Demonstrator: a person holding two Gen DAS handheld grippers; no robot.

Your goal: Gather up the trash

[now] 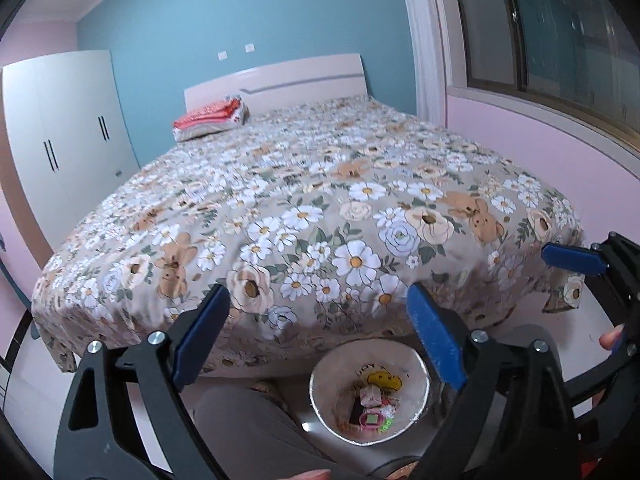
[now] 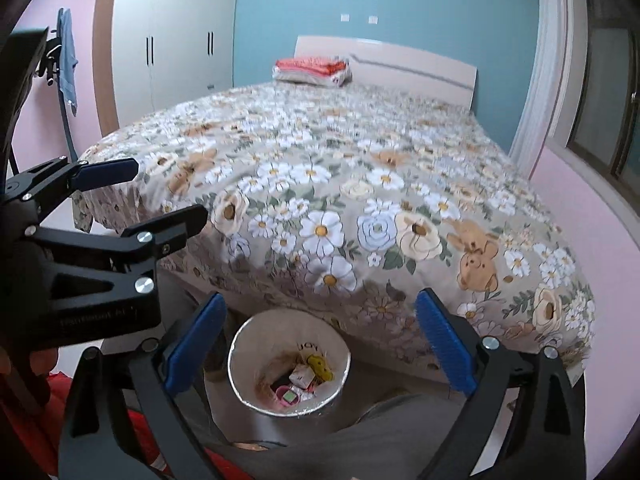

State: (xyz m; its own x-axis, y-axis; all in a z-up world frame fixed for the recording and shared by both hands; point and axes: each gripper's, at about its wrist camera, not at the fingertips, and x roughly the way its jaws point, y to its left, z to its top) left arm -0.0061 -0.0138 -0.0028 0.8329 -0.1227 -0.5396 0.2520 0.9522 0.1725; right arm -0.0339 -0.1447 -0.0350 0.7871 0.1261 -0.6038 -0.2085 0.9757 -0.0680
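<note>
Left wrist view: a bed (image 1: 304, 184) with a floral cover fills the room; the left gripper (image 1: 320, 340) hangs with jaws wide apart and empty above the trash bin (image 1: 420, 364), which holds wrappers.
Right wrist view: the right gripper (image 2: 320, 340) is likewise spread and empty over the bin's litter (image 2: 298, 384)
</note>
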